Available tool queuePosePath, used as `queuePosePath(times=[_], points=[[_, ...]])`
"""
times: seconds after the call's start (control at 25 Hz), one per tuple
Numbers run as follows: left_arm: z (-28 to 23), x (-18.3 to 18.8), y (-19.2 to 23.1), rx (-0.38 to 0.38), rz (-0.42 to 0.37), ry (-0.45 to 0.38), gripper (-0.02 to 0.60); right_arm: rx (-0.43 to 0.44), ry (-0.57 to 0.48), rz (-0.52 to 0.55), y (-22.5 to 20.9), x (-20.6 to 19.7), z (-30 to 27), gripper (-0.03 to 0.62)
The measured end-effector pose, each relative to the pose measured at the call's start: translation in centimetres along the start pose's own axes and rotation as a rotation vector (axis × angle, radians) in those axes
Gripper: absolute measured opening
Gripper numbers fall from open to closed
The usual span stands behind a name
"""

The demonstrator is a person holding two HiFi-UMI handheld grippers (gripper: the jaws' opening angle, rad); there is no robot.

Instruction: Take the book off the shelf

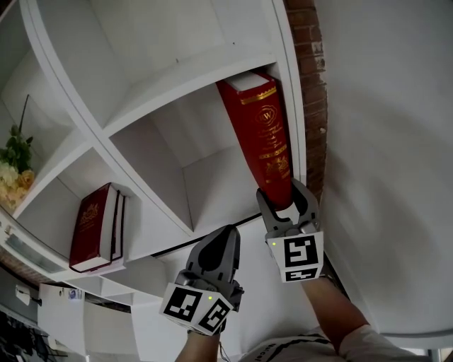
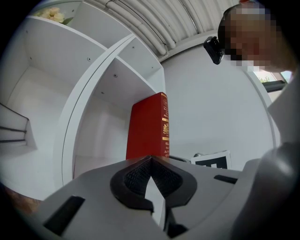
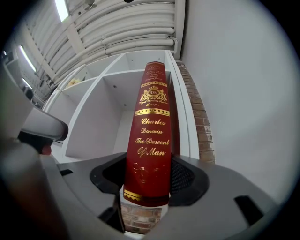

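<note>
While the left tool (image 2: 150, 161) is hanging clenched on nothing, the right tool (image 1: 284, 198) is clamping the spine of the red book (image 3: 151, 126) (it's sitting in the shelf (image 1: 163, 78)).

An indoor room with a loft or studio look. A white cubby shelf (image 1: 145, 78) holds red hardbound books (image 1: 92, 226), with cream flowers (image 1: 14, 175) at 9 o'clock and a bare brick strip (image 1: 312, 78) at 1 o'clock. White ceiling pipes (image 3: 136, 29) and strip lights (image 3: 61, 8) run overhead.

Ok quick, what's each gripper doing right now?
Left gripper: jaws closed, empty.
Right gripper: jaws closed on the red book, at its spine.
</note>
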State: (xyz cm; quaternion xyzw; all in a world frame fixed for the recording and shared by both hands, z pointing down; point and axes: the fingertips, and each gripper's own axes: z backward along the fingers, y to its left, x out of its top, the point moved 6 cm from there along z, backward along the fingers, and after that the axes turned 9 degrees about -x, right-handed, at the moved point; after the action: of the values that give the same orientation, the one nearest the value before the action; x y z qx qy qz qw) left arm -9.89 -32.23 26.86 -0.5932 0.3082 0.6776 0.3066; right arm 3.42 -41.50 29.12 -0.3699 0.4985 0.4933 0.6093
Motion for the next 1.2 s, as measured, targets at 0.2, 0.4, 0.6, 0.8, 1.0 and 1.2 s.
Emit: queuePosePath(times=[0.2,0.4,0.6,0.8,1.0,1.2], points=[[0.2,-0.4,-0.8,-0.032,0.010,-0.003,0.011,0.015,0.006,0.016,0.2,0.2,1.1,0.252],[1.1,-0.5,-1.5,-0.053,0.014,0.000,0.011,0.030,0.027,0.069,0.6,0.7,0.7,0.257],[1.8,-0.3,-1.5,-0.053,0.011,-0.006,0.011,0.030,0.070,0.108,0.8,0.4,-0.4,0.265],[2.4,-0.6,-1.0,-0.052,0.021,-0.002,0.011,0.006,0.069,0.084,0.2,0.0,0.0,0.259],[2.8,-1.1,-1.0,-0.065,0.028,0.003,0.011,0.010,0.042,0.055,0.4,0.1,1.4,0.256],[3.0,-1.4,-1.2,-0.083,0.038,0.010,0.011,0.045,0.071,0.036,0.4,0.5,1.7,0.256]])
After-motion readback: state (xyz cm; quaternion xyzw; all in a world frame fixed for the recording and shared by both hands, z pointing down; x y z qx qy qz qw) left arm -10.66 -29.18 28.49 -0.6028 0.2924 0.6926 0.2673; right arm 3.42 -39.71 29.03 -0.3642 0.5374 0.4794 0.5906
